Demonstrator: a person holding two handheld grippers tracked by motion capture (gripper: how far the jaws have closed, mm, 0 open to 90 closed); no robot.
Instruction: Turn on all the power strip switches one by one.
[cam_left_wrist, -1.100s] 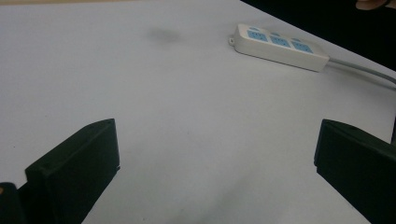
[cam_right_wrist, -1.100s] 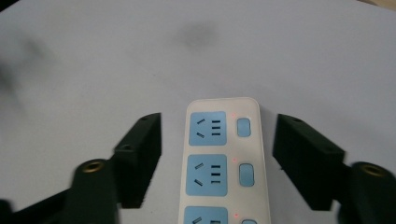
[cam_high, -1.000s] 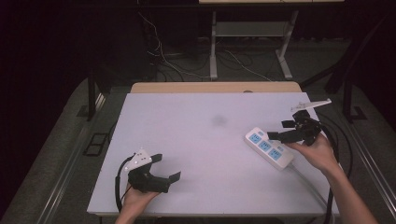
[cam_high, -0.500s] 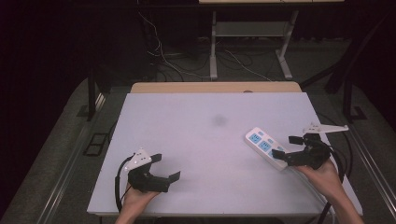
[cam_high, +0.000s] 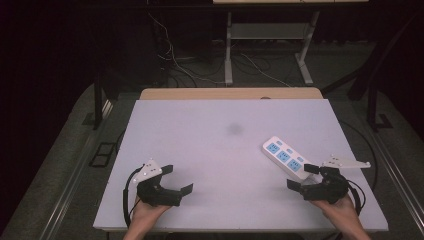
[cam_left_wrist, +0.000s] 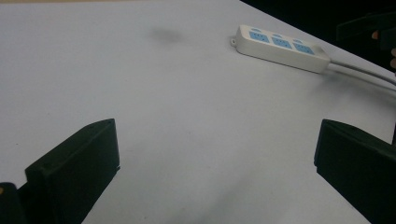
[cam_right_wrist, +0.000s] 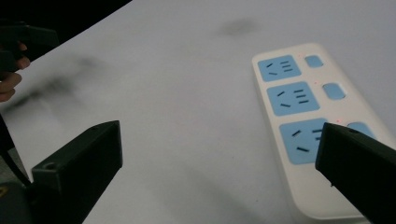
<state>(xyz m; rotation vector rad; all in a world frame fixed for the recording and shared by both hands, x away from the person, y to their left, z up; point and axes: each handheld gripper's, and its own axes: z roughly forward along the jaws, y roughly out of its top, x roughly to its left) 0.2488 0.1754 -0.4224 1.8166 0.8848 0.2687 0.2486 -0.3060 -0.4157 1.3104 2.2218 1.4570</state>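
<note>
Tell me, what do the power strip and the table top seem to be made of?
Power strip: likely hard plastic, a smooth white shell with matte light-blue socket faces and moulded rounded edges. Table top: a matte pale board, perhaps laminate or foam board; no gloss or grain shows, so uncertain.

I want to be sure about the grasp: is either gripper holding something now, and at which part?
Nothing is held. The right gripper stands open beside the power strip; the left gripper is open over the bare table.
</note>
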